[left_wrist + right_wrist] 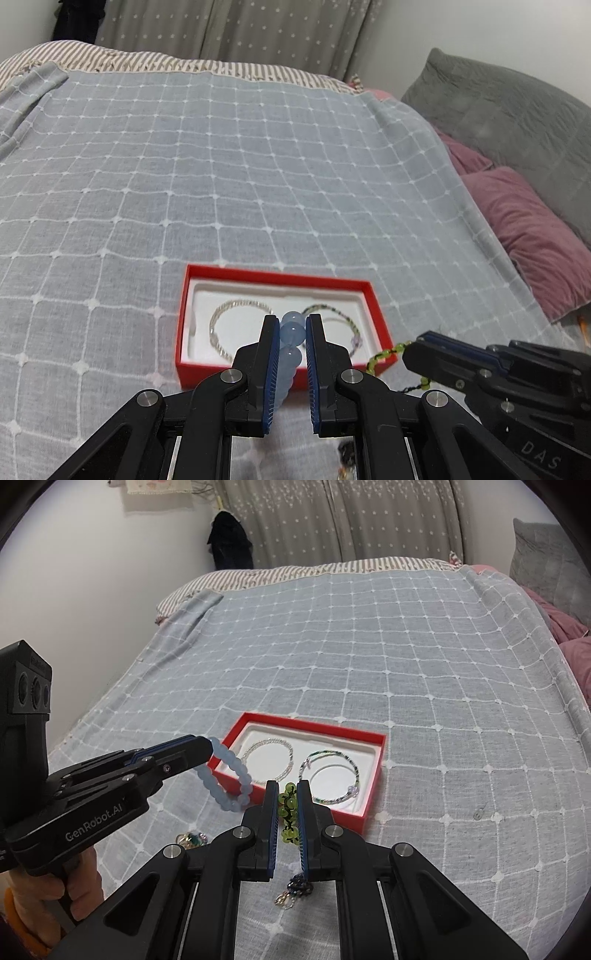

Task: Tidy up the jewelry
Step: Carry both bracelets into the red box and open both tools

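Note:
A red box [186, 325] [371, 775] with a white liner lies on the bed. Inside it rest a silver chain bracelet [221, 314] [266, 746] and a thin multicoloured bracelet [349, 321] [332, 755]. My left gripper [291, 321] [210, 747] is shut on a pale blue bead bracelet [291, 332] [231, 775], which hangs just in front of the box's near left corner. My right gripper [287, 786] [410, 349] is shut on a green bead bracelet [290, 808] [384, 354], held over the box's near edge.
Small loose jewelry pieces lie on the grid-patterned blue-grey bedspread [406, 664]: one cluster [190, 838] at the near left, a dark one with rings [295, 890] under my right gripper. Pink and grey pillows [517, 206] sit at the right. A hand [55, 890] grips the left tool's handle.

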Tool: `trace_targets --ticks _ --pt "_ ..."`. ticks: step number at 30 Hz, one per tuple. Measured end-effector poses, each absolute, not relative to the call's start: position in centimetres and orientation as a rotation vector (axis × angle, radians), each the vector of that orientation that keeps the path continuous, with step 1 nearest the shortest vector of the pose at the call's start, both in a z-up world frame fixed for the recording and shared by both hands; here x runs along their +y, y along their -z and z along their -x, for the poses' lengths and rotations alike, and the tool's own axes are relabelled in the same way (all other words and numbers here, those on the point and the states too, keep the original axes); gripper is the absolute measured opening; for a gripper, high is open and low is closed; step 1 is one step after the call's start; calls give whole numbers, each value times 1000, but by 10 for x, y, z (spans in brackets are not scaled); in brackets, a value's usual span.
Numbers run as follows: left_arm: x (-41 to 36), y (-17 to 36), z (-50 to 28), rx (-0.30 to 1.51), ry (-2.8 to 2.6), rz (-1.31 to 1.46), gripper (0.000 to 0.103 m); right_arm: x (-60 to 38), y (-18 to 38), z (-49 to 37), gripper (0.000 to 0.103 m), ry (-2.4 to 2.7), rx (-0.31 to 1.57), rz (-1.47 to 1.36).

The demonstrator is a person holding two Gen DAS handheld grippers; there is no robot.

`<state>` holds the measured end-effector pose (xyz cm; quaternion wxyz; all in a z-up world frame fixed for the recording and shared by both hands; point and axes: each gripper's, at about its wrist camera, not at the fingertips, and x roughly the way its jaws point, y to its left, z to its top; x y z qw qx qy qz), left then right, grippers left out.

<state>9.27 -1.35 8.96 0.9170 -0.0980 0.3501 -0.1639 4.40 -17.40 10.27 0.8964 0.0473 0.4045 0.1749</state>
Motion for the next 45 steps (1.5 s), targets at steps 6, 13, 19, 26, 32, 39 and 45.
trace_targets --ticks 6,13,19,26,32,39,45 --pt "-19 -93 -114 699 375 270 9 -187 -106 -56 10 -317 809 -112" --pt "-11 -76 -129 673 351 298 9 -195 -108 -67 10 -282 775 -124" --pt "-3 -49 -145 746 266 288 9 -180 -106 -78 10 -290 769 -114" --pt "0 -30 -151 820 205 248 9 -144 -111 -92 10 -389 749 -144" --pt "0 -24 -152 847 197 229 9 -141 -79 -114 10 -350 813 -121" --pt "0 -18 -154 865 195 222 9 -164 -50 -126 10 -275 876 -117" --pt "-2 -20 -153 858 199 219 10 -168 -47 -126 11 -281 899 -120"
